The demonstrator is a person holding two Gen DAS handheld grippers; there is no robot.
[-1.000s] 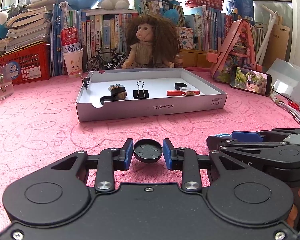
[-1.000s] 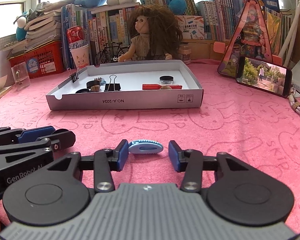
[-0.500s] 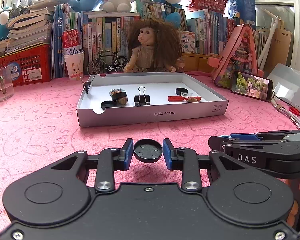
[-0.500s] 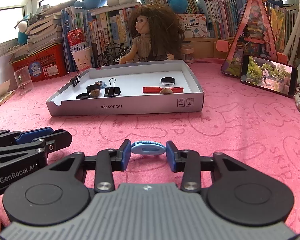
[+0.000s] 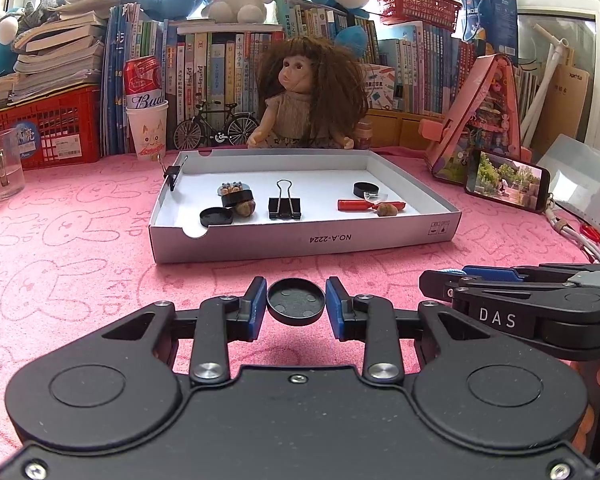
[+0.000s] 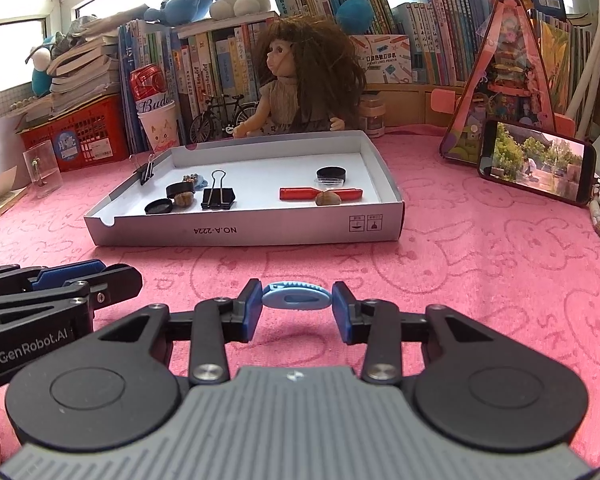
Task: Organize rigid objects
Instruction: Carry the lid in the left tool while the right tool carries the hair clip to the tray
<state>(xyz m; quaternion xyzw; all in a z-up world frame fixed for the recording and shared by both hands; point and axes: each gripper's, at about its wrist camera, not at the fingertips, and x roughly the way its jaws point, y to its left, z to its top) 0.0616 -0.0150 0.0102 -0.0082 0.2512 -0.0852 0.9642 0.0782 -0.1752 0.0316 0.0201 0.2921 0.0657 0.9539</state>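
Both small things are already in hand, and the white cardboard tray [image 5: 300, 240] lies straight ahead of both, farther off across the pink desk [image 5: 80, 248]; that is the relation the coming move turns on. The left hand-held gripper [image 5: 296, 307] is clenched on a round black cap [image 5: 296, 301], its blue pads touching the cap's rim on either side. The right hand-held gripper [image 6: 297, 306] grips a light blue oval clip [image 6: 297, 299] by its two ends, so the clip's long axis runs crosswise, from pad to pad and roughly parallel to the tray's near wall. The two grippers sit side by side, neither clearly nearer the tray. In the left wrist view the tray sits centred ahead; in the right wrist view it sits a little to the left. Inside it lie another black cap [image 5: 216, 216], a black binder clip [image 5: 285, 208], a red stick [image 5: 370, 205] and a brown nut [image 5: 387, 209]. Open floor shows between the binder clip and the red stick, and judging by that, either carry has to clear the near wall and come down into a gap.
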